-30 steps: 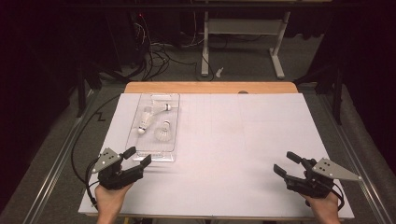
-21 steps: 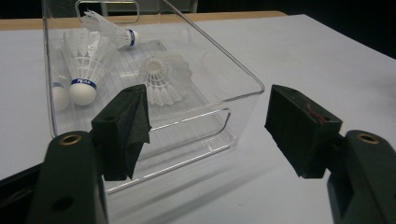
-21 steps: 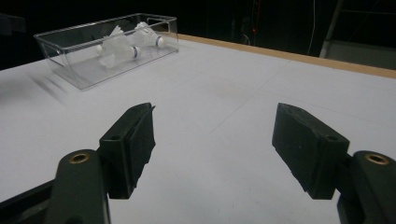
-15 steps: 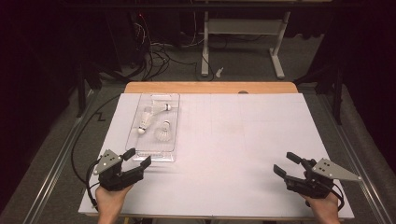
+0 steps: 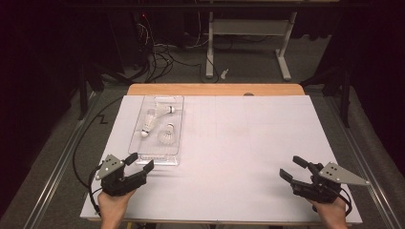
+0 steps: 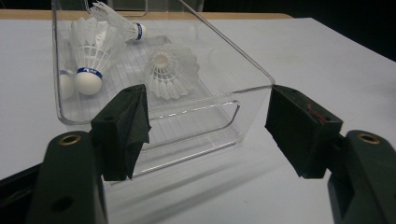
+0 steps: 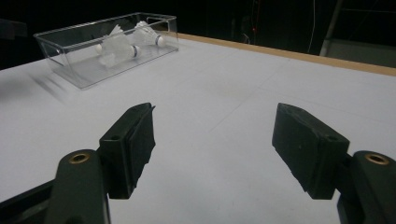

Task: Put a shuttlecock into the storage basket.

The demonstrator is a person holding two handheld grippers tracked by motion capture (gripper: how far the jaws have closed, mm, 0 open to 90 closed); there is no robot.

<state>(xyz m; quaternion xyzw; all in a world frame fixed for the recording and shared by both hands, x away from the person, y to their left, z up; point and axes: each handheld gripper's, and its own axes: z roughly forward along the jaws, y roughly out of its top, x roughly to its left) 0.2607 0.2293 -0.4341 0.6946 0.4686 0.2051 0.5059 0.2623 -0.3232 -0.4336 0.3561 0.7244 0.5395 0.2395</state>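
**Both tools wide apart, left one just before the clear tray**

From the high view, the clear tray [image 5: 157, 125] lies on the left part of the white surface [image 5: 239, 143], with its long axis running away from the person. Three shuttlecocks [image 5: 166, 136] lie inside it. The left tool [image 5: 140, 162] is released, its jaws spread, just beside the near short end of the tray. The right tool [image 5: 292, 169] is also released, near the right front corner, well apart from the tray. Between them the surface is bare.

In the left gripper view, the near tray wall [image 6: 187, 126] stands between the jaws. One shuttlecock [image 6: 91, 51] points its cork toward the camera, one [image 6: 170, 70] shows its open skirt, and one [image 6: 121, 23] lies across at the back.

In the right gripper view, the spread jaws frame the surface, with the tray [image 7: 107, 46] far off at upper left.
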